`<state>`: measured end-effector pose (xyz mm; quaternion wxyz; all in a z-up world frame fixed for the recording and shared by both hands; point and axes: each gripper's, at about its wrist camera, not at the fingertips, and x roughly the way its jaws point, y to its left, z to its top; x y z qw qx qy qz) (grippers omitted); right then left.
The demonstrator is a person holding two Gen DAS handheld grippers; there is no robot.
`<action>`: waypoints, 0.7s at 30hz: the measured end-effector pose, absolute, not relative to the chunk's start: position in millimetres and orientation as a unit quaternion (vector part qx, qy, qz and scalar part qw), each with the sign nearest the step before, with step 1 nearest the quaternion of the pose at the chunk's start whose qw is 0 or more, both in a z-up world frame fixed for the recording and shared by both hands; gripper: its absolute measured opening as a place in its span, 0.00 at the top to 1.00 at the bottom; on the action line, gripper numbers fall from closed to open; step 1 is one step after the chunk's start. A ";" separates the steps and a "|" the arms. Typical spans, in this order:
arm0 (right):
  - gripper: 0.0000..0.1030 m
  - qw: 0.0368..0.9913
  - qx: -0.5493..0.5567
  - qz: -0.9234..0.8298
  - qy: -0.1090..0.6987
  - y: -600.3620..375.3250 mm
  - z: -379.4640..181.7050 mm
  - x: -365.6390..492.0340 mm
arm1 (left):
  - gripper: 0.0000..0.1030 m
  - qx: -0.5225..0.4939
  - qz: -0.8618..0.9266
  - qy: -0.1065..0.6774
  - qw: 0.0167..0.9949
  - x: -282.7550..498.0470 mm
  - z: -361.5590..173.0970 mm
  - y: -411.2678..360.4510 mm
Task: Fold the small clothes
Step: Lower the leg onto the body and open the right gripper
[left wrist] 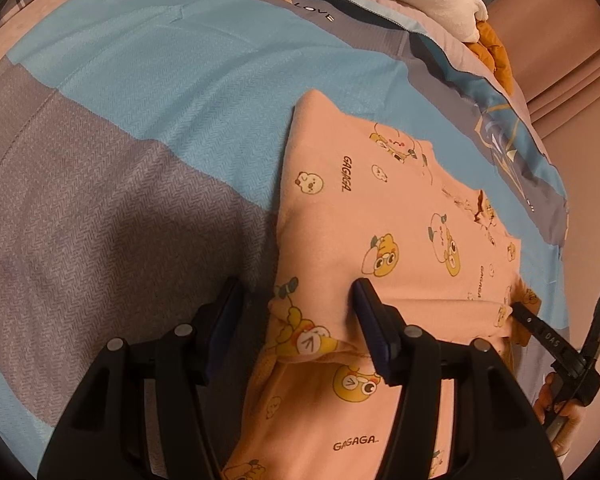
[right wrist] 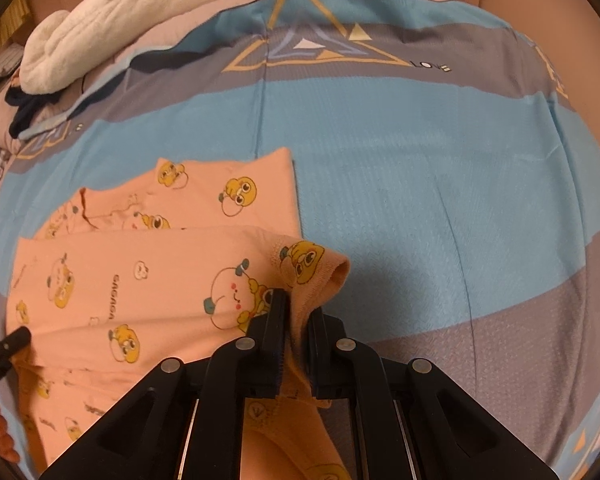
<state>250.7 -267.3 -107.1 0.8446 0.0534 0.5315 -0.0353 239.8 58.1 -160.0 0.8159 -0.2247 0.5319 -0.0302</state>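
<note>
The peach garment [left wrist: 380, 216] carries the printed word "GAGAGA" several times: once upright near the 6 o'clock edge of the left wrist view, once running sideways toward its upper part, and again sideways by its 3 o'clock side; in the right wrist view it stands sideways on the folded panel at about 8 o'clock. The bed cover [right wrist: 380, 128] bears "LOVE" beside a triangle design, toward 12 o'clock in both views. The right tool [left wrist: 518, 308], at 4 o'clock in the left wrist view, shows small letters reading about "DAS".
</note>
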 end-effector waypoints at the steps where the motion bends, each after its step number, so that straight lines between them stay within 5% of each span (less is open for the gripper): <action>1: 0.94 0.844 0.051 -0.036 0.532 -266.5 -108.2 251.6 | 0.43 -0.227 -0.031 0.531 0.816 239.5 -160.2 58.7; 21: 0.94 0.837 0.006 -0.067 0.543 -250.7 -111.9 258.0 | 0.44 -0.223 -0.042 0.520 0.823 235.1 -160.1 59.3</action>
